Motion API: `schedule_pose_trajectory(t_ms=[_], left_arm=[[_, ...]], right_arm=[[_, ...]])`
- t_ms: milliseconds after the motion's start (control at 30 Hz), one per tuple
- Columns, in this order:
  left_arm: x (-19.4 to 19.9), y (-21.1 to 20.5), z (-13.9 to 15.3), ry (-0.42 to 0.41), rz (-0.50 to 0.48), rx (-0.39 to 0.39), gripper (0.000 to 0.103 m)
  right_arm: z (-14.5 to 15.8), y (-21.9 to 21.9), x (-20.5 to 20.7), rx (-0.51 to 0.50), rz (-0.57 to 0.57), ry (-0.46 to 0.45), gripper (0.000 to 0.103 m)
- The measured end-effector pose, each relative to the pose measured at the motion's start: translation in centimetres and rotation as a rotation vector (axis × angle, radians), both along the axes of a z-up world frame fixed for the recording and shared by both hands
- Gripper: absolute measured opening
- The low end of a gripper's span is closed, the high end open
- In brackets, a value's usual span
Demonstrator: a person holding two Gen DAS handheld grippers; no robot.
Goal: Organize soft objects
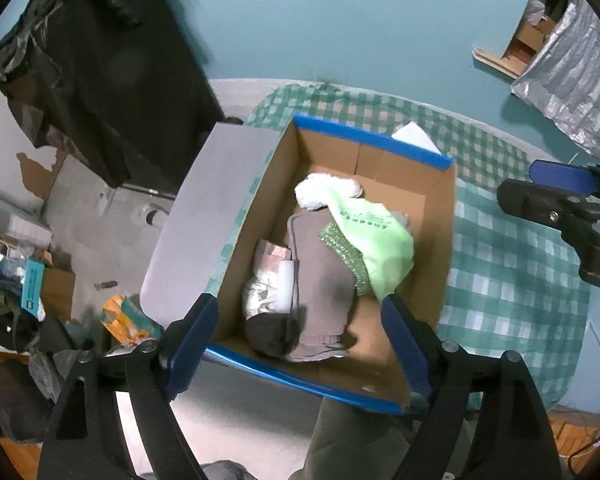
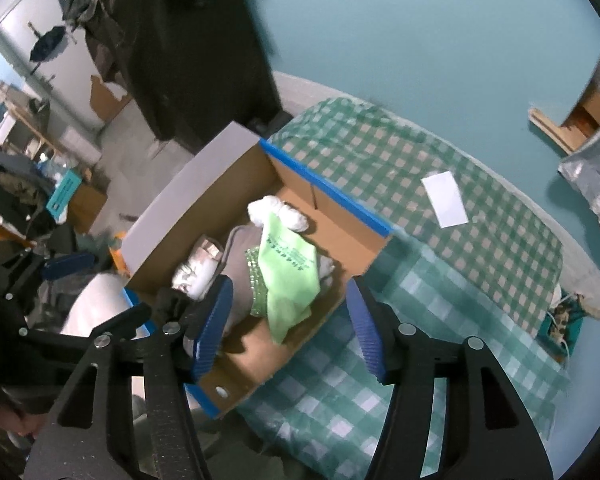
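An open cardboard box (image 1: 364, 136) (image 2: 324, 192) with a blue rim stands on a green checked cloth (image 1: 512, 264). Inside lie a light green cloth (image 1: 380, 248) (image 2: 288, 272), a grey-brown cloth (image 1: 320, 280), a white fluffy piece (image 1: 324, 192) (image 2: 276, 210), a glittery green piece (image 1: 344, 252), a white patterned bundle (image 1: 264, 292) (image 2: 196, 268) and a dark soft lump (image 1: 272, 332). My left gripper (image 1: 300, 336) hangs open over the box's near end, holding nothing. My right gripper (image 2: 290, 320) is open and empty above the box's near corner.
A white sheet of paper (image 2: 446, 198) lies on the checked cloth (image 2: 420, 152) behind the box. A dark garment (image 1: 100, 80) hangs at the left. A silver cover (image 1: 572, 80) is at the far right. Cluttered floor and boxes (image 1: 32, 284) lie left.
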State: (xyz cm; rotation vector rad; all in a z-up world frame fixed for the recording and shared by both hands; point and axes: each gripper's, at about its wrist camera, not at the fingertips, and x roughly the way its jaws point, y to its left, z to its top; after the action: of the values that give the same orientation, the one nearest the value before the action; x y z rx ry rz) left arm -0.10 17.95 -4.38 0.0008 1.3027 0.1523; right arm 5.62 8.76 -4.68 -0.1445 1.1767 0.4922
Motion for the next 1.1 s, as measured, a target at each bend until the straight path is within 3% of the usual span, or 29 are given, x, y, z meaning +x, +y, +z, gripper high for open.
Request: schedule_pose_trajectory(t_ms=[333, 600, 1100], left_arm=[[-1.2, -3.2, 4.3, -0.082, -0.064, 0.065, 0.085], [-2.0, -6.3, 5.1, -0.078, -0.133, 0.064, 0.085], [-2.4, -8.7, 6.3, -0.088, -0.132, 0.028, 0.085]], right_arm=[[3.2, -3.4, -2.3, 0.004, -0.082, -0.067, 0.059], [5.2, -5.6, -3.9, 0.004, -0.132, -0.121, 0.059], [5.4, -9.2, -5.5, 0.014, -0.187, -0.113, 0.06]])
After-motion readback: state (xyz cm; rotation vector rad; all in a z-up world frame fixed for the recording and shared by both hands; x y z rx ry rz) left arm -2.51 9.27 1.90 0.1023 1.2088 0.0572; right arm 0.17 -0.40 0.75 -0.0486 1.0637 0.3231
